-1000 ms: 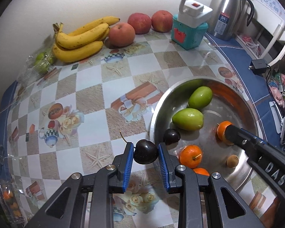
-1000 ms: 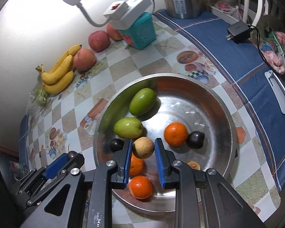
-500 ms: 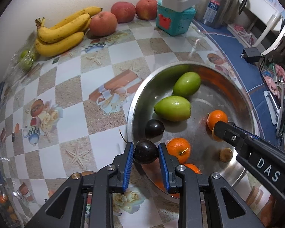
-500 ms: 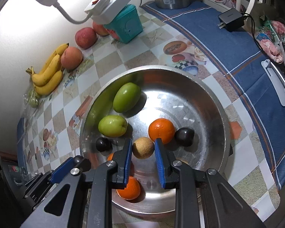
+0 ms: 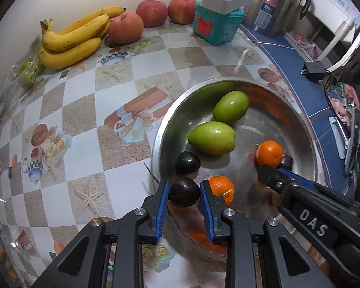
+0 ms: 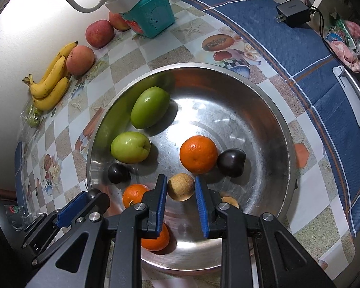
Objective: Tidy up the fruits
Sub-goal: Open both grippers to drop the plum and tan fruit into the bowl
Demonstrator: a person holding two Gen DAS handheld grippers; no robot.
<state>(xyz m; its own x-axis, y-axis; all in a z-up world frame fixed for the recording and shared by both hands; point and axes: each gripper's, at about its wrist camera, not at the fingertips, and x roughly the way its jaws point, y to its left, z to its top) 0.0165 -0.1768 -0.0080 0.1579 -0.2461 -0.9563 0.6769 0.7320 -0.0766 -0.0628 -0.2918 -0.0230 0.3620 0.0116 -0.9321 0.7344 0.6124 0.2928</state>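
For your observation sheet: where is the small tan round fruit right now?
In the right wrist view, the tan fruit sits clamped in the right gripper, over the near part of the steel bowl, just below the orange.

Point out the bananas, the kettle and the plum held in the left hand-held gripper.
bananas (image 5: 70, 39), left wrist view, middle of the bunch
kettle (image 5: 274, 2), left wrist view, steel body
plum (image 5: 184, 191), left wrist view, its dark top

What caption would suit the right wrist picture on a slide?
Right tool shut on a small brown fruit above a metal bowl of oranges, green fruits and dark plums.
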